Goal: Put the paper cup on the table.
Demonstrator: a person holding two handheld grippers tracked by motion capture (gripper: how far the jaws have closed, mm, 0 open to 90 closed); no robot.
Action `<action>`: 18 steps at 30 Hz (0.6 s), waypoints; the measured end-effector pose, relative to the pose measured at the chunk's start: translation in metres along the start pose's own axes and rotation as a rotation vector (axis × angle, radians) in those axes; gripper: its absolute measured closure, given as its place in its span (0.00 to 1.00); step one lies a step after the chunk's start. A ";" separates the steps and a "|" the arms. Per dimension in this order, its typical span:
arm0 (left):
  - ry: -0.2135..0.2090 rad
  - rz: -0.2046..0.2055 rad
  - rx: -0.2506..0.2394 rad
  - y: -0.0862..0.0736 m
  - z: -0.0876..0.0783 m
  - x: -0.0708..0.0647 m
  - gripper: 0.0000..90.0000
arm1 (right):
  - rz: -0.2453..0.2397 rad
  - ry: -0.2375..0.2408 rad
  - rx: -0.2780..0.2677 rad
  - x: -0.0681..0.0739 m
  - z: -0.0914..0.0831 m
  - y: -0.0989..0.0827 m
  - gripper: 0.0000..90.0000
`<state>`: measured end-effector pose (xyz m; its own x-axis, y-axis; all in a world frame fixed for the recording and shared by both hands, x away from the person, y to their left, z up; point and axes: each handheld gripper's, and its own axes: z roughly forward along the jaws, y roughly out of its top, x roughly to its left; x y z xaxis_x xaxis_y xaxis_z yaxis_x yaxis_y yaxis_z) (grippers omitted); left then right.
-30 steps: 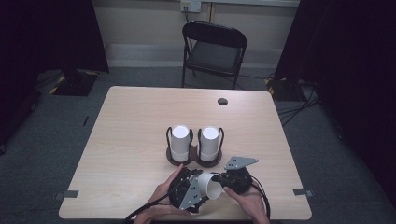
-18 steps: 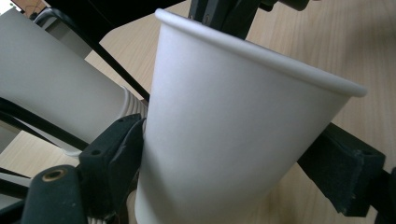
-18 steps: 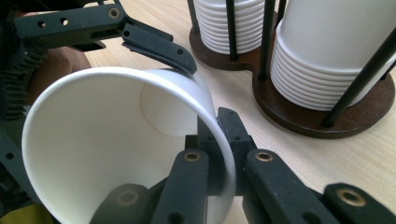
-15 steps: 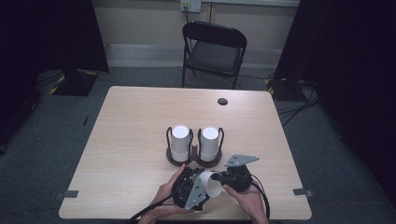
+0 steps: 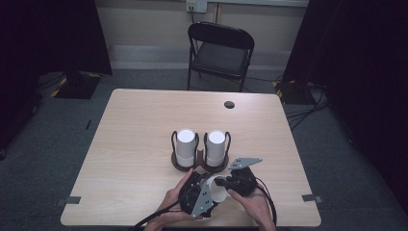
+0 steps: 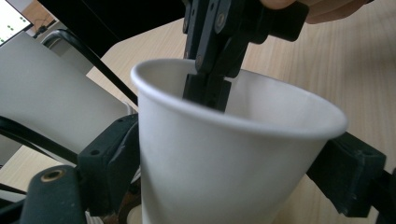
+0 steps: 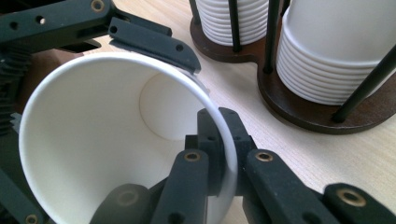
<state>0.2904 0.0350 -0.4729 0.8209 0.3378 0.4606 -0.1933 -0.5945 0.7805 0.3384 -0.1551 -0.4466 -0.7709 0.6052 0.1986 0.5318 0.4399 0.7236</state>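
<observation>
one paper cup held by both grippers at the near edge

the wooden table (image 5: 144, 144) is bare across most of its top, with wide free room to the left, to the right and toward the far edge, where a small dark round hole (image 5: 229, 104) sits. a black folding chair (image 5: 219, 53) stands on the floor beyond that far edge.

near the middle of the table a dark wooden holder (image 5: 199, 166) with thin black rods carries two upright stacks of white cups (image 5: 185, 144), side by side; from the right gripper view the stacks (image 7: 336, 51) stand just beside the work.

close to the near edge, the person's hands bring the grippers together. the left gripper (image 5: 197, 195) clasps the loose paper cup (image 5: 216, 187) around its body, one jaw on each side of the wall (image 6: 224, 163). the right gripper (image 5: 231, 182) pinches the cup's rim (image 7: 224, 154), one jaw inside the mouth and one outside, clenched on the thin wall. the cup lies tilted, lifted between the two tools, just in front of the holder.
</observation>
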 end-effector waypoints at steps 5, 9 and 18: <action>0.004 -0.008 -0.021 0.001 0.001 -0.001 0.19 | 0.001 0.007 0.007 0.002 0.003 0.002 0.99; 0.004 -0.018 -0.023 0.002 0.001 -0.002 0.19 | 0.000 0.019 0.018 0.003 0.006 0.003 0.98; 0.004 -0.028 -0.030 0.003 -0.003 0.000 0.24 | 0.016 0.016 0.008 0.003 0.005 0.003 0.97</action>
<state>0.2885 0.0355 -0.4697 0.8240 0.3570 0.4399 -0.1860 -0.5630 0.8053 0.3389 -0.1487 -0.4472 -0.7680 0.6012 0.2206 0.5466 0.4360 0.7150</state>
